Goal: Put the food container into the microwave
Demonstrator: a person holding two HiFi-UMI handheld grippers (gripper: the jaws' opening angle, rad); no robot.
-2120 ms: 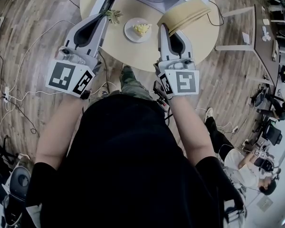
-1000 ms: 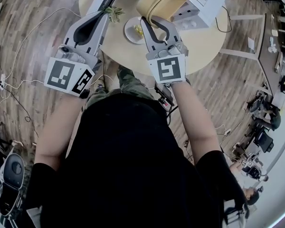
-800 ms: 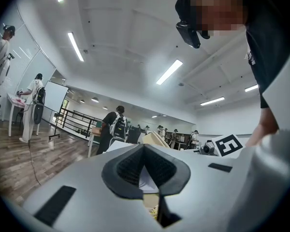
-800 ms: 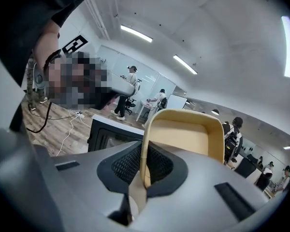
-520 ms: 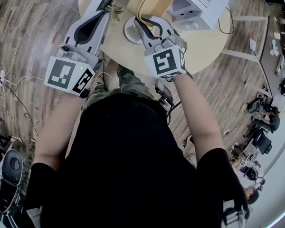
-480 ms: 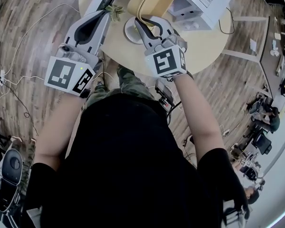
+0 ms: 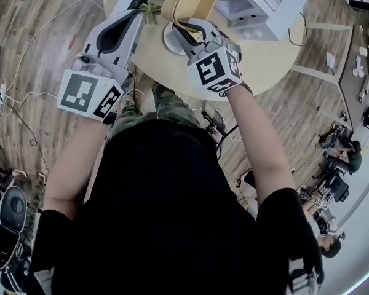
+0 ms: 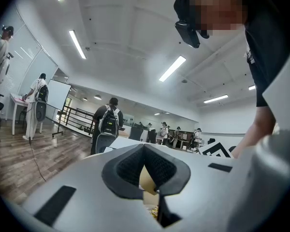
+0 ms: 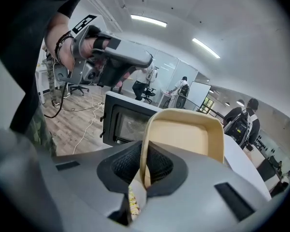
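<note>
right gripper (image 9: 145, 172) on tan container (image 9: 183, 134), probably rim

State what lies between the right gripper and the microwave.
The beige container, which the right gripper has its jaws shut on. In the right gripper view it stands up from the jaws, with the microwave and its dark windowed front behind it.
</note>
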